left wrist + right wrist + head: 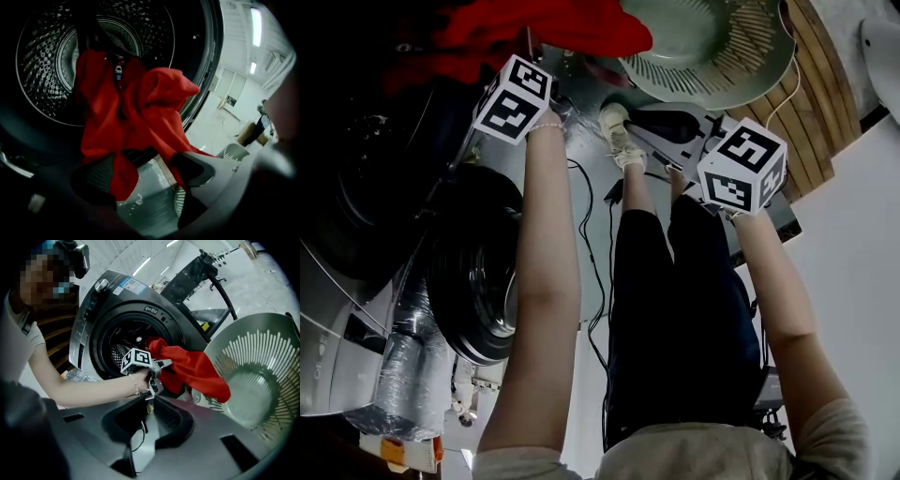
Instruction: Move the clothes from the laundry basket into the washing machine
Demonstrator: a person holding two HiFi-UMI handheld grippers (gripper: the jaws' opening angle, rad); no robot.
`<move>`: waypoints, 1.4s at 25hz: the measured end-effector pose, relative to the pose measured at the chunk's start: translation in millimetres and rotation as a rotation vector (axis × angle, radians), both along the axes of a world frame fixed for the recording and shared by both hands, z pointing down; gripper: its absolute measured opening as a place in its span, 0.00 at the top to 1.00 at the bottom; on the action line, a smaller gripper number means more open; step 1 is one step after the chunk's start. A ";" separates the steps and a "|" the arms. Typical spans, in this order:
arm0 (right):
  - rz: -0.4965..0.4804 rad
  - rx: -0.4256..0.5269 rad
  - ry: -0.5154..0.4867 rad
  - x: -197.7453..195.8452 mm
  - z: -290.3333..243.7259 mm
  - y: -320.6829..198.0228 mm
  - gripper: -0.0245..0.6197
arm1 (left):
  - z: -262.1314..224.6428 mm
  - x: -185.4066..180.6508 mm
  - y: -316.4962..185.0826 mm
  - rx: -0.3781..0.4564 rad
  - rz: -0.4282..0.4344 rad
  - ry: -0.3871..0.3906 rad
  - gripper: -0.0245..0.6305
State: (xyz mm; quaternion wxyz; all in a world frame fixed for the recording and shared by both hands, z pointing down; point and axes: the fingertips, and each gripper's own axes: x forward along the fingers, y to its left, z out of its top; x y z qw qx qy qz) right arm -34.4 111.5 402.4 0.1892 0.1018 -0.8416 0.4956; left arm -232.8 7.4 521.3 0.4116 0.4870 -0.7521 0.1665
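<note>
Crumpled bright-red garment (140,108) hangs across the washer drum (42,61) opening

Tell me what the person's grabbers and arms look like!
Each gripper carries a white cube with black square patterns. The left gripper and the right gripper both have grey jaws with dark ribbed pads. The arms are bare below short pale sleeves, and a thin bracelet circles the left wrist.
</note>
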 end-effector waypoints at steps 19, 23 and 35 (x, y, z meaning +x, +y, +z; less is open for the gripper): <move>-0.007 0.011 -0.050 -2.3 -8.2 -12.0 0.90 | -85.2 -86.5 -62.1 0.133 0.208 -0.472 0.92; -0.027 0.019 -0.051 -4.9 -7.2 -10.3 0.90 | -100.2 -122.8 -84.2 0.182 0.102 -0.504 0.92; -0.044 0.045 -0.035 -8.6 -8.2 2.6 0.90 | -96.3 -119.6 -47.2 0.107 0.044 -0.396 0.64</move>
